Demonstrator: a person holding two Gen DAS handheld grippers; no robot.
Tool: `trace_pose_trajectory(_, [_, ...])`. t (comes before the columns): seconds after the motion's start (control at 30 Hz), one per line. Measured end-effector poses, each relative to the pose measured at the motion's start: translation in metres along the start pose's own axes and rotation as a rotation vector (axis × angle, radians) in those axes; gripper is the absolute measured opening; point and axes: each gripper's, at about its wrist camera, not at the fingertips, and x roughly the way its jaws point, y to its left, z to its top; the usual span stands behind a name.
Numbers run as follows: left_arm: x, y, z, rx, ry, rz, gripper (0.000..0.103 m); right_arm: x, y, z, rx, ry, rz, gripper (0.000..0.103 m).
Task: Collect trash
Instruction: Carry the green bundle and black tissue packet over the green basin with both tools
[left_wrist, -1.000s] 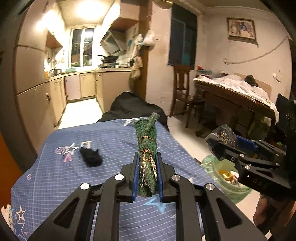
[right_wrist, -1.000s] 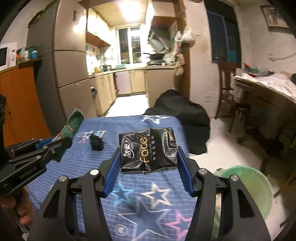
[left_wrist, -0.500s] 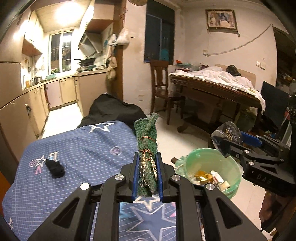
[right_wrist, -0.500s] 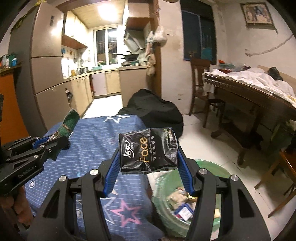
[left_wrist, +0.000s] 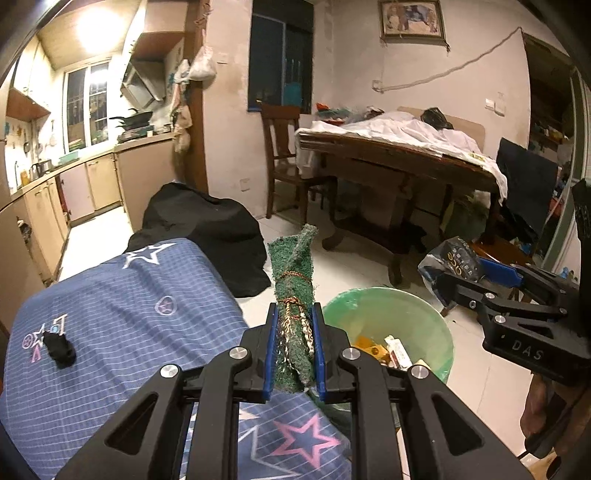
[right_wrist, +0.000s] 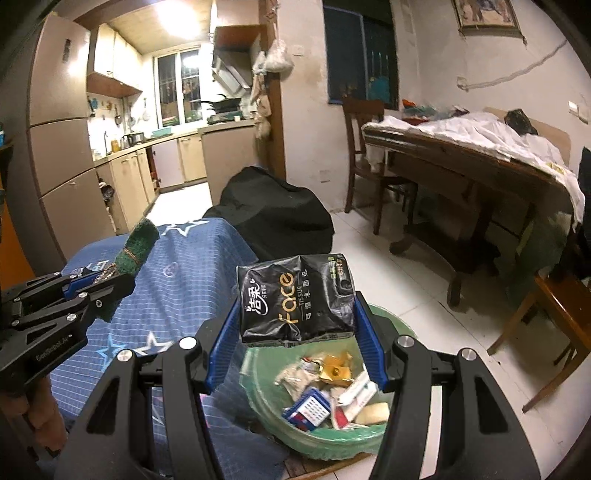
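Note:
My left gripper (left_wrist: 294, 325) is shut on a rolled green scouring pad (left_wrist: 293, 291) tied with string, held upright at the table's right edge, just left of the green-lined trash bin (left_wrist: 436, 317). My right gripper (right_wrist: 295, 306) is shut on a black tissue pack (right_wrist: 295, 297) and holds it above the bin's near rim (right_wrist: 258, 391). The bin holds several pieces of trash. The right gripper with its pack also shows in the left wrist view (left_wrist: 454, 266); the left gripper with the pad shows in the right wrist view (right_wrist: 110, 277).
A small black scrap (left_wrist: 59, 349) lies on the blue star-patterned tablecloth (left_wrist: 129, 314). A black bag (left_wrist: 207, 229) lies on the floor behind the table. A wooden dining table (left_wrist: 399, 162) and chair (left_wrist: 288, 155) stand to the right, kitchen cabinets (left_wrist: 92, 184) to the left.
Both grippers have swung right, from over the blue table toward the bin. The bin is now close under the right gripper's tissue pack. Both grips are unchanged.

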Motion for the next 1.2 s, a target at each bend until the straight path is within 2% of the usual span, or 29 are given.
trace_pose_trajectory(0.27, [0.041,-0.025,0.004,0.019,0.052,-0.040,0.017,0.010,-0.032,-0.005,0.036,0.049,-0.029,0.056])
trace_pose_trajectory(0.5, [0.080,-0.044,0.012,0.043,0.109,-0.077,0.018,0.027,-0.056,-0.008,0.060,0.141,-0.035,0.056])
trace_pose_trajectory(0.8, [0.123,-0.046,0.016,0.033,0.195,-0.118,0.018,0.058,-0.077,-0.012,0.098,0.269,-0.012,0.056])
trace_pose_trajectory(1.2, [0.163,-0.045,0.004,0.032,0.259,-0.172,0.018,0.074,-0.088,-0.022,0.122,0.319,-0.008,0.056])
